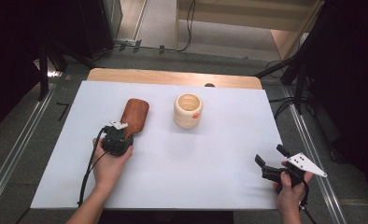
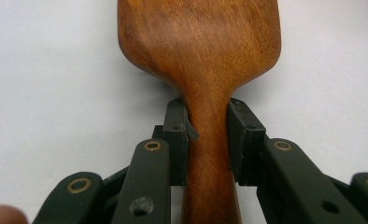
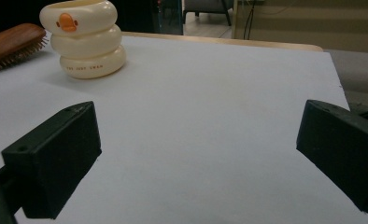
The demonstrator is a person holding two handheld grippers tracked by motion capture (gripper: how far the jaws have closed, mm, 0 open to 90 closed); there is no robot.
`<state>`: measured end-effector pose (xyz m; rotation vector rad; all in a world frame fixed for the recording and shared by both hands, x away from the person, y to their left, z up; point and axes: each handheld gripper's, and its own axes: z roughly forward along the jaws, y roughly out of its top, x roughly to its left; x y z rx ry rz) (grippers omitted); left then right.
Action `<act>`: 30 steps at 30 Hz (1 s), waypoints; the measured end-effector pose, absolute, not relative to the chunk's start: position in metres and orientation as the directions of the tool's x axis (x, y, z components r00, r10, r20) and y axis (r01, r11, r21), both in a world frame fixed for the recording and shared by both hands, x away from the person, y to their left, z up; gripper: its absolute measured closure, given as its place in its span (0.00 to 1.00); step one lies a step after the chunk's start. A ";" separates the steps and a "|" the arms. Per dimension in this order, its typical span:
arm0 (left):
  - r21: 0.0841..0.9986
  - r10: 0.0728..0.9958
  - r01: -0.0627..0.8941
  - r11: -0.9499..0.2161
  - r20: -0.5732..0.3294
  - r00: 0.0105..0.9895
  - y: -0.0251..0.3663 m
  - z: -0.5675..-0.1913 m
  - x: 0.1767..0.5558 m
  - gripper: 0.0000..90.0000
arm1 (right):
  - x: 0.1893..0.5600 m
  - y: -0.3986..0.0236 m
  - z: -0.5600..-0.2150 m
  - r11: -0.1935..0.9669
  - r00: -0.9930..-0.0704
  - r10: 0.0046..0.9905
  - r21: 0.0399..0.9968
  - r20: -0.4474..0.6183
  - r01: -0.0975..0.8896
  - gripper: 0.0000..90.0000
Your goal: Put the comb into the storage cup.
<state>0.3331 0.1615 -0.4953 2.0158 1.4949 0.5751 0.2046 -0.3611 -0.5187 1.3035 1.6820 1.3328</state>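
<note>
**Two hand-held grippers, one clamped on a wooden hairbrush**

Two hand-held grippers show in the high view, over a white-covered bench (image 1: 182,177). The left hand-held gripper (image 1: 119,133) sits at the near end of a wooden hairbrush (image 1: 135,115), whose broad head stretches away just beyond its tips, lying flat on the bench. A cream ringed cup (image 1: 188,111) stands to the right of the brush head, apart from it. The right hand-held gripper (image 1: 271,156) rests low near the bench's right edge, well apart from brush and cup, jaws spread.

Along the left hand-held gripper (image 2: 208,135) in its own view, both black pads (image 2: 177,140) press on the hairbrush (image 2: 201,51) at its narrow neck, one on each side, with the head widening directly ahead of the tips. The grip is closed firmly on the handle.

From the right hand-held gripper (image 3: 196,154) view, the jaws stand wide with only bare bench (image 3: 210,93) between them. Far ahead and to the left stands the cup (image 3: 84,39), an orange duck on its top ring, and the hairbrush (image 3: 11,42) lies beside it, bristles down.
</note>
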 end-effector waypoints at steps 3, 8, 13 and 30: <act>0.668 0.955 0.708 -0.228 0.011 0.297 0.165 -0.496 0.332 0.81 | 0.204 -0.361 -0.519 0.003 -0.320 0.942 0.949 0.104 0.315 0.00; 0.686 0.948 0.690 -0.231 -0.003 0.320 0.170 -0.495 0.329 0.81 | 0.204 -0.361 -0.518 0.007 -0.314 0.945 0.950 0.096 0.312 0.00; 0.708 0.943 0.669 -0.226 -0.013 0.332 0.175 -0.489 0.325 0.81 | 0.204 -0.359 -0.516 0.013 -0.308 0.947 0.948 0.090 0.318 0.00; 0.829 0.926 0.537 -0.156 -0.067 0.371 0.185 -0.456 0.300 0.81 | 0.210 -0.320 -0.480 0.029 -0.396 0.914 0.956 0.093 0.291 0.00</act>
